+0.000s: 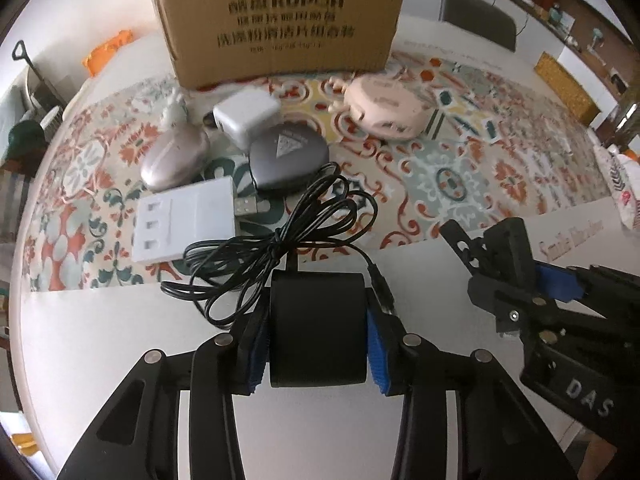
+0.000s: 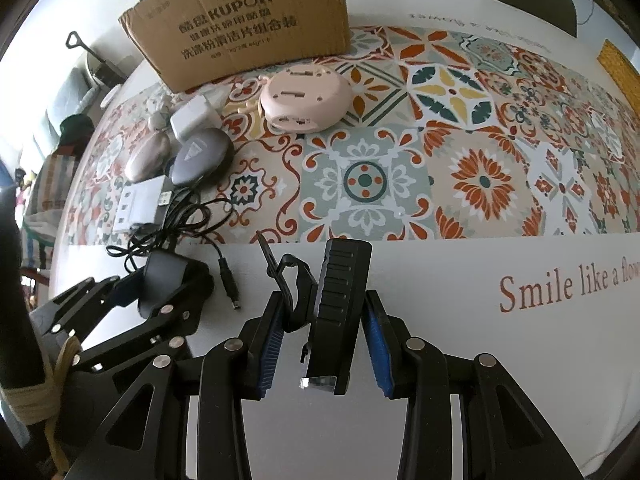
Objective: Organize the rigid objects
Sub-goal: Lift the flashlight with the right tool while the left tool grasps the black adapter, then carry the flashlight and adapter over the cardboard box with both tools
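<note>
1. While both claws are loaded, little sorting appears to have been done: the left claw [image 1: 318, 342] is closed on a black power adapter [image 1: 318, 328], gripped across its rounded body between the blue pads, low over the white border of the surface [image 1: 120, 340].
2. The right claw [image 2: 322, 340] is seen with a black ribbed clip-like tool [image 2: 340, 312] standing between its fingers; one pad looks slightly clear of it, so a firm grip cannot be confirmed.
3. The adapter's thin black cable [image 1: 288, 232] is trailed forward in a loose knotted bundle, its barrel plug [image 2: 230, 284] lying on the surface just beside the left claw.
4. Further out, a white flat box [image 1: 186, 224], a silvery oval case [image 1: 174, 158], a dark grey round case [image 1: 288, 158], a white charger cube [image 1: 246, 118] and a pink round device [image 1: 386, 106] are left clustered on the patterned cloth.
5. A cardboard box [image 1: 280, 16] stands behind them; it is judged the likely destination, and most items remain outside it.
</note>
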Motion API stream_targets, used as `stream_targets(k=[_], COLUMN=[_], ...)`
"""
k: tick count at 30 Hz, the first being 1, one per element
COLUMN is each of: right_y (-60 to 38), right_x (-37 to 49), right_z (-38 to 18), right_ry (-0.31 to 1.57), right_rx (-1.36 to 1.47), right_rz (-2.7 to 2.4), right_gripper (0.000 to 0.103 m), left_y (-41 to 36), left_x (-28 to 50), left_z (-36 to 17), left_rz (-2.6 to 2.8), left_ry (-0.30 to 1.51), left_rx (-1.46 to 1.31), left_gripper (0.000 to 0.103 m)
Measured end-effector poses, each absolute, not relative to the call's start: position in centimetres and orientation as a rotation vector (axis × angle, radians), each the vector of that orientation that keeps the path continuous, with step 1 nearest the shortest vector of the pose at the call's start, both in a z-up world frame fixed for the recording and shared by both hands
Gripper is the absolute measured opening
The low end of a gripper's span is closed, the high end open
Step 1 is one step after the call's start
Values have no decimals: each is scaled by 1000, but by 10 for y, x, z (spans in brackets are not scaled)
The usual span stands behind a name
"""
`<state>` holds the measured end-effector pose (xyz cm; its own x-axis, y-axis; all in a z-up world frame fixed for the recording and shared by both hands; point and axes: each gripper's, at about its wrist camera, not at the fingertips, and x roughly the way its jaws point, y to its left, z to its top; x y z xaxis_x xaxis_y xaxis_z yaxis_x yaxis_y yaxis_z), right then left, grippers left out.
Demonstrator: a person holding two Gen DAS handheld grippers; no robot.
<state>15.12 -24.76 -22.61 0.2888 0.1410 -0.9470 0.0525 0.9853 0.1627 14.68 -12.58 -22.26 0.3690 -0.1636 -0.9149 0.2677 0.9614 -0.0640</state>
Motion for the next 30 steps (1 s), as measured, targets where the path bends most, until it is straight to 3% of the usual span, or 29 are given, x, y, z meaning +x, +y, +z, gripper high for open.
stream_targets(k=[30], right_y=[-217], right_x=[152], right_z=[-78], right_ry=[891], right_rx=[151], right_rz=[101], right_gripper=[39], left_y=[-64], left_x=[158], left_z=[-68], left_rz=[-274], left_ry=[775], left_rx=[-17], left_gripper=[41])
